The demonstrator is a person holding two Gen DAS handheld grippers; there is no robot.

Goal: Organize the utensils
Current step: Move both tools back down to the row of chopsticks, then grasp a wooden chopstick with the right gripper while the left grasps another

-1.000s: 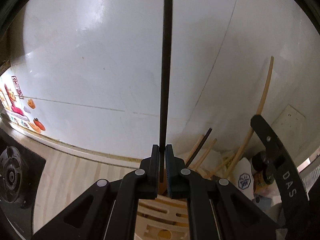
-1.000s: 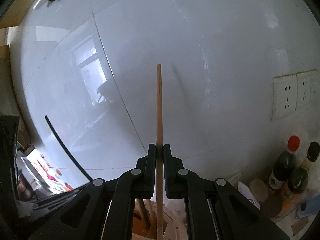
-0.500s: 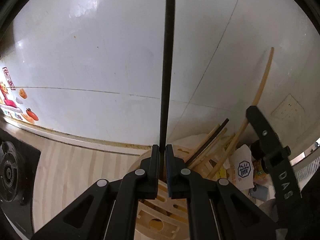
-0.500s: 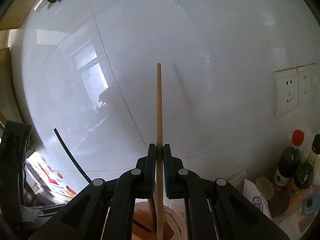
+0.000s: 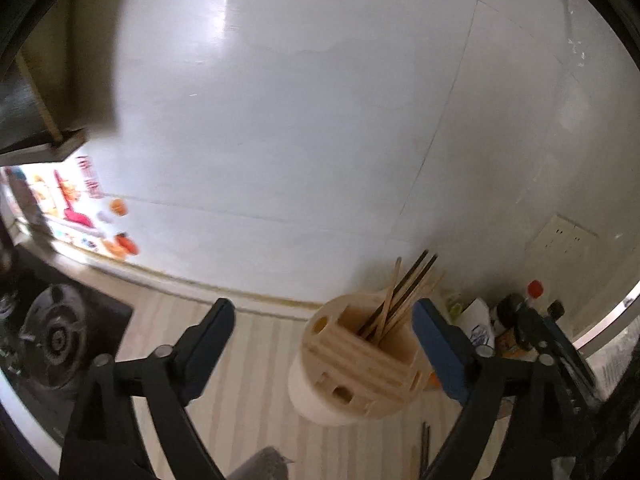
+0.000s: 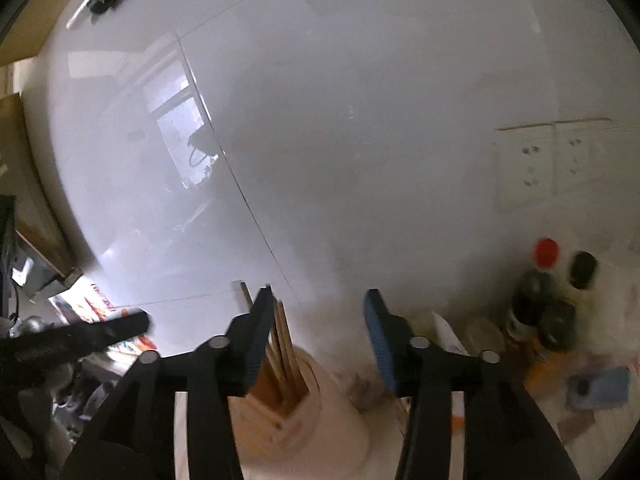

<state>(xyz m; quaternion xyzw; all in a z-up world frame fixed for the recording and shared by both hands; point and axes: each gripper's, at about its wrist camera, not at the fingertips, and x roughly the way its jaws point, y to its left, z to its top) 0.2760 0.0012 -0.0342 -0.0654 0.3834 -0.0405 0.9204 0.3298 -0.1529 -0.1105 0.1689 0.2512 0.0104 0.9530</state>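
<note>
The chopsticks (image 5: 400, 296), a mix of dark and pale wooden ones, stand leaning together in one compartment of a round, cream-coloured utensil holder (image 5: 352, 364) that sits on the pale striped tabletop (image 5: 256, 364) close to the white tiled wall (image 5: 304, 128). Their tips fan out above the holder's rim toward the upper right.

The left gripper (image 5: 324, 340) hangs above and in front of the holder with its jaws opening wide; nothing is between them, and the holder shows in the gap, nearer the right-hand finger. From the right wrist view, the right gripper (image 6: 318, 332) also has its jaws opening, about half apart, with nothing clamped. The chopsticks (image 6: 286, 344) rise just beside its left finger, partly hidden behind it, and the holder (image 6: 320, 408) lies blurred below.

To the left on the tabletop a black gas hob (image 5: 56, 340) is set in, and a strip of colourful stickers (image 5: 84, 216) runs along the wall behind it. To the right of the holder stand dark bottles (image 6: 536, 300), one with a red cap, beside a white paper cup (image 5: 478, 324). Wall sockets (image 6: 552, 164) are mounted above them. One more dark stick (image 5: 425, 448) lies flat on the tabletop near the holder's base, though blurred.
</note>
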